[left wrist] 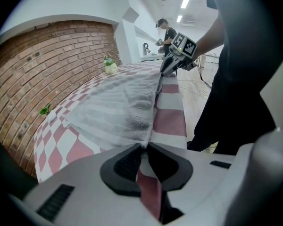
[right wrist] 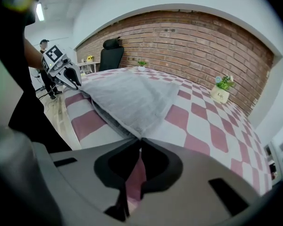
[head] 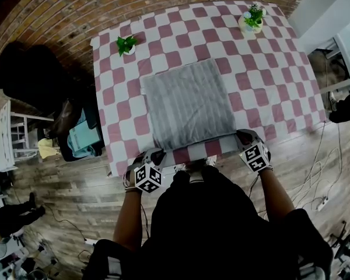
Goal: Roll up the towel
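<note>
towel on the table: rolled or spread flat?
Towel spread flat, no roll started. The left hand-held gripper and right hand-held gripper each pinch a near corner.

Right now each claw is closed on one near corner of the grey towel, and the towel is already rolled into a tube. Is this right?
Not quite. The grey towel is not rolled: in the head view it lies flat, spread on the checked tablecloth. The rest holds: the left claw and the right claw are each closed on one near corner of it.
</note>
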The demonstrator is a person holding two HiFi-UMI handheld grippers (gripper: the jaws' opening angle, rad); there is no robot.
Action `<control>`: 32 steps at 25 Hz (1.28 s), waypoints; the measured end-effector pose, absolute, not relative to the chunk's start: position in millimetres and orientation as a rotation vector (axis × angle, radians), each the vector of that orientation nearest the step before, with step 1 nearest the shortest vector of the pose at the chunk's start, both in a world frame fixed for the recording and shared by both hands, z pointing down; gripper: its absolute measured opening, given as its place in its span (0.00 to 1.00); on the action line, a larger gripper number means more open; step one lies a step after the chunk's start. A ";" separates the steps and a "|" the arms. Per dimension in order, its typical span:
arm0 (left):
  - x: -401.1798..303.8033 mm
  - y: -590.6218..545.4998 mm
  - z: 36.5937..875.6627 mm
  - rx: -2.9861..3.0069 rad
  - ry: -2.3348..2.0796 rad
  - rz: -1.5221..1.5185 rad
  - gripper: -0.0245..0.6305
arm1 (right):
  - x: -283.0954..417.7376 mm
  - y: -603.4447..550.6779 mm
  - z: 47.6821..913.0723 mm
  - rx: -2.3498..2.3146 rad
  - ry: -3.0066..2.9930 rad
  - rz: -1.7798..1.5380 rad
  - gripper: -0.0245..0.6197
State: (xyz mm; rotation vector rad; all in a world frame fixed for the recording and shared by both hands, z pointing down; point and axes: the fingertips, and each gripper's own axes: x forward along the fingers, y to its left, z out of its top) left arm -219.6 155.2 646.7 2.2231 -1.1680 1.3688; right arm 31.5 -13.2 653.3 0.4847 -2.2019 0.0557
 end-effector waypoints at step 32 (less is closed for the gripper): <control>-232.8 176.9 615.0 2.194 -1.319 1.152 0.07 | 39.7 22.5 620.2 0.385 -2.305 -0.024 0.05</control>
